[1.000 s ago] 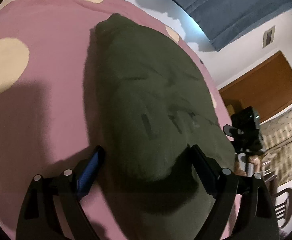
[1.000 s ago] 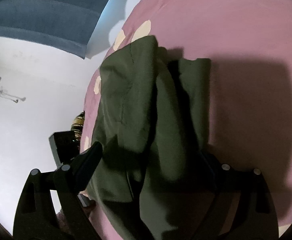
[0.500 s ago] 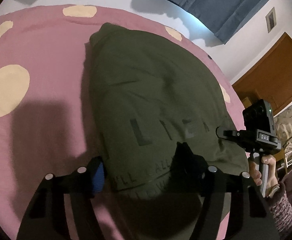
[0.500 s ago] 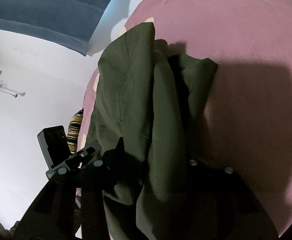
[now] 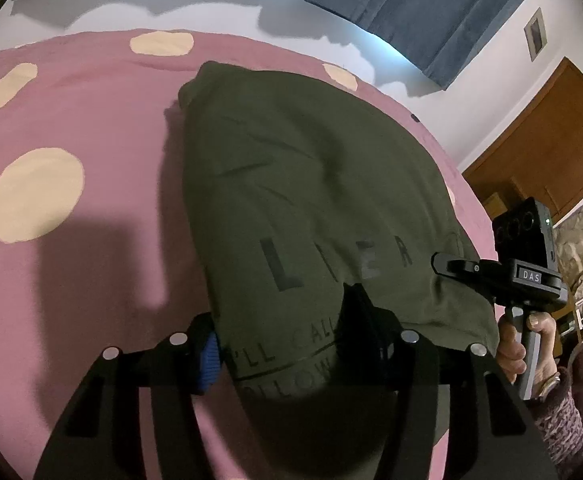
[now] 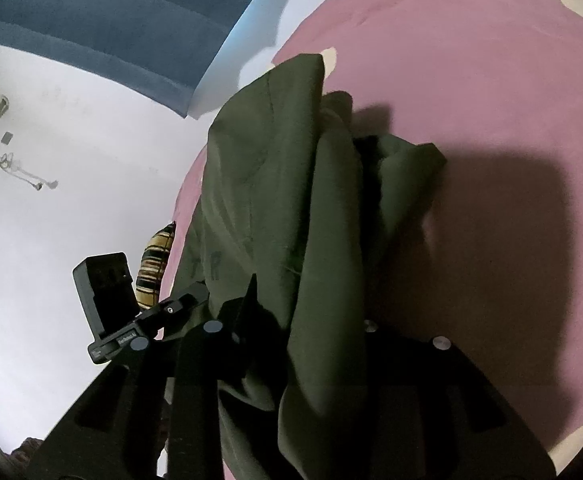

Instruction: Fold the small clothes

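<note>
Olive shirt [image 5: 315, 200] lies on a pink spotted cover [image 5: 91, 120]; left gripper [image 5: 279, 340] at 6 o'clock and right gripper [image 6: 303, 320] are closing on its hem.

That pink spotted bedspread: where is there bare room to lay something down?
Bare pink bedspread lies open left of the green shirt, around the cream spots, and on the shirt's other side. The near edge is crowded by both claws closing on the shirt.

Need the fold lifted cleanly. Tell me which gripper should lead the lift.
Probably left: the left gripper straddles the green shirt's flat printed hem, jaws closing. The right gripper is closing on a bunched edge.
</note>
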The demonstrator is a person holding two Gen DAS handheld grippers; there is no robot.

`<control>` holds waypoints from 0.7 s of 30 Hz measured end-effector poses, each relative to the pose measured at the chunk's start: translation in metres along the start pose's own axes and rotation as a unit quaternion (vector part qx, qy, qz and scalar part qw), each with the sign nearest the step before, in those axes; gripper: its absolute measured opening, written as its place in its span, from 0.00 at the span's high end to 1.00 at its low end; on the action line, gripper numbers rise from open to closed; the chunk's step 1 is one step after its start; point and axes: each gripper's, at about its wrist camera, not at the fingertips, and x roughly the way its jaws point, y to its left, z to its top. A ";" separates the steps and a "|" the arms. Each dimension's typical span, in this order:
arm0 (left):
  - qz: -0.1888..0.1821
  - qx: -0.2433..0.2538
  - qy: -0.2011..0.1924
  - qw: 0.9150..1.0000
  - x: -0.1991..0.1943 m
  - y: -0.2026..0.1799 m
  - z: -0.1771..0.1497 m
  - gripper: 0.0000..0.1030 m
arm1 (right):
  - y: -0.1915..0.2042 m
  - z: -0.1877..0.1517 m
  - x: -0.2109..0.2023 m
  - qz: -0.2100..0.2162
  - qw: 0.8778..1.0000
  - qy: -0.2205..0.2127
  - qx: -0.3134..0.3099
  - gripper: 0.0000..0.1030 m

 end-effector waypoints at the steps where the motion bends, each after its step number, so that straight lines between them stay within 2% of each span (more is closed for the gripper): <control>1: 0.002 -0.001 0.000 1.000 -0.004 0.001 -0.002 0.45 | 0.002 -0.001 0.001 0.000 1.000 0.001 -0.002 0.73; 10: 0.030 -0.009 -0.020 0.999 -0.041 0.029 -0.004 0.46 | 0.020 -0.001 0.034 0.020 1.000 0.015 -0.015 0.74; 21: 0.067 -0.036 -0.041 0.996 -0.065 0.086 0.007 0.46 | 0.034 0.012 0.074 0.028 0.999 0.036 -0.028 0.74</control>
